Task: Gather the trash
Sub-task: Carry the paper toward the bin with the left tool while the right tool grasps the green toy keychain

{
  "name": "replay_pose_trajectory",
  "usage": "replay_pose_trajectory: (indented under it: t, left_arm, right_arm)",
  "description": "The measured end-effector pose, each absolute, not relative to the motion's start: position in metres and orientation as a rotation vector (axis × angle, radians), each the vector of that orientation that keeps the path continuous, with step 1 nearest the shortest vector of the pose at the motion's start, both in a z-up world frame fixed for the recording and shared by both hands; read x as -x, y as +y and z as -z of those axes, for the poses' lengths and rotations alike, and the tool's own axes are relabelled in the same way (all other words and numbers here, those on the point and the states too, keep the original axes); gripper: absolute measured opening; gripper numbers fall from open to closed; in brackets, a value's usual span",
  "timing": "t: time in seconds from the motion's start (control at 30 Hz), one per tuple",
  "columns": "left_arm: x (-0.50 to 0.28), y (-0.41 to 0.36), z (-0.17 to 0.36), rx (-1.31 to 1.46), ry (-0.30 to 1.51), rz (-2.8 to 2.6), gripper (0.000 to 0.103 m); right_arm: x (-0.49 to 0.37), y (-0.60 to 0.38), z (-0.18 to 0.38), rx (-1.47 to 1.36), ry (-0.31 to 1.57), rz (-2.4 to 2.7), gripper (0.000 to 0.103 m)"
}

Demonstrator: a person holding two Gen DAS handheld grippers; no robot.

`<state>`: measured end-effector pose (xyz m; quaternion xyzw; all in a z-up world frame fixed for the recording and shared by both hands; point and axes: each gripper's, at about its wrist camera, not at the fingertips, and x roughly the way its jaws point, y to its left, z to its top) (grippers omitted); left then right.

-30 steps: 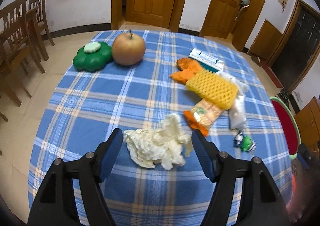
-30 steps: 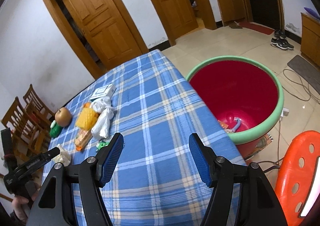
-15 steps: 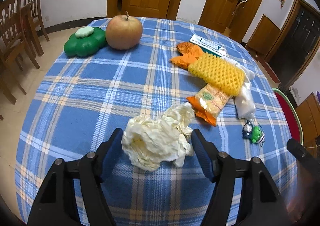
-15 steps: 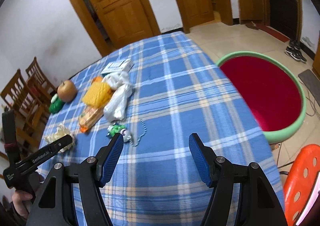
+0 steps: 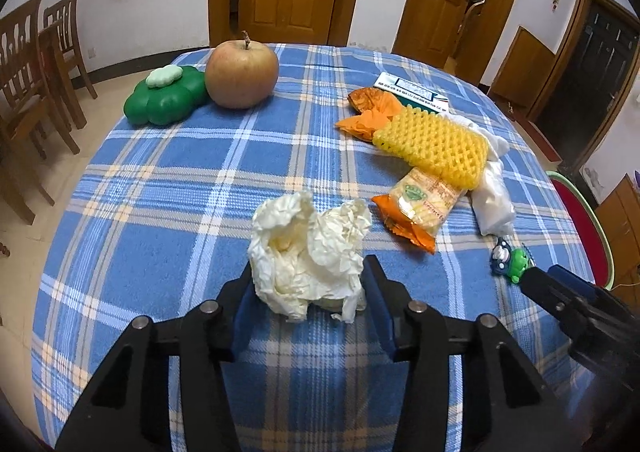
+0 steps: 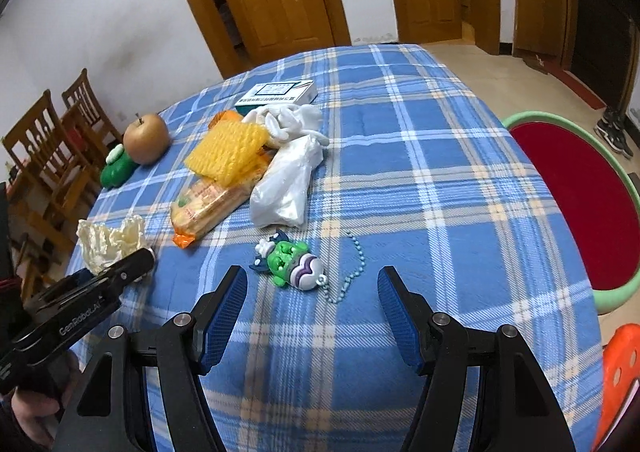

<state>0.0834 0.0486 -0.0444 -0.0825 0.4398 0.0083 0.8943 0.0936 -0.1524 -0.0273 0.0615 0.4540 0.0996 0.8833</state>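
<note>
We see the left tool low over the table, its jaws just closing in on the crumpled paper wad. The wad sits between both pads and bulges against them; looks pinched, and it rests on the blue plaid cloth at the table's near-left edge. From the right wrist view the same wad shows at the tip of the left tool, a hand gripping its handle.

Right tool is spread wide, nothing between the pads, hanging just short of the green toy keychain with its bead chain.

Trash pile mid-table: yellow foam net lying on an orange snack wrapper, white plastic bag touching both, an orange wrapper scrap just behind the net. Flat box behind the pile. Apple and green clover-shaped container touching at the far left.

Red basin with green rim stands on the floor beside the table's right side. Orange plastic stool is at bottom right, wooden chairs at left.
</note>
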Motion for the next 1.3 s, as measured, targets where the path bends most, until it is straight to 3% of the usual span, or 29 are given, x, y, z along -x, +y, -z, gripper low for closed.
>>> replay_pose_trajectory:
  t: [0.1,0.27,0.47,0.9,1.3]
  left_arm:
    - [-0.083,0.048,0.044,0.168,0.908,-0.018,0.047]
    - [-0.083,0.045,0.044,0.144,0.9,-0.017,0.038]
    - [-0.082,0.047,0.043,0.166,0.902,0.0,0.034]
    - [-0.068,0.029,0.022,0.178,0.891,0.048,0.034]
    - [-0.079,-0.039,-0.01,0.119,0.862,0.204,0.034]
  right_arm:
    - [-0.097,-0.148,0.03,-0.117,0.944,-0.205,0.069]
    - [-0.099,-0.14,0.032,-0.084,0.918,-0.219,0.059]
    - [-0.096,-0.135,0.034,-0.048,0.896,-0.243,0.031]
    - [-0.072,-0.158,0.022,-0.16,0.879,-0.293,0.03]
    - [-0.055,-0.23,-0.005,-0.261,0.81,-0.183,0.03]
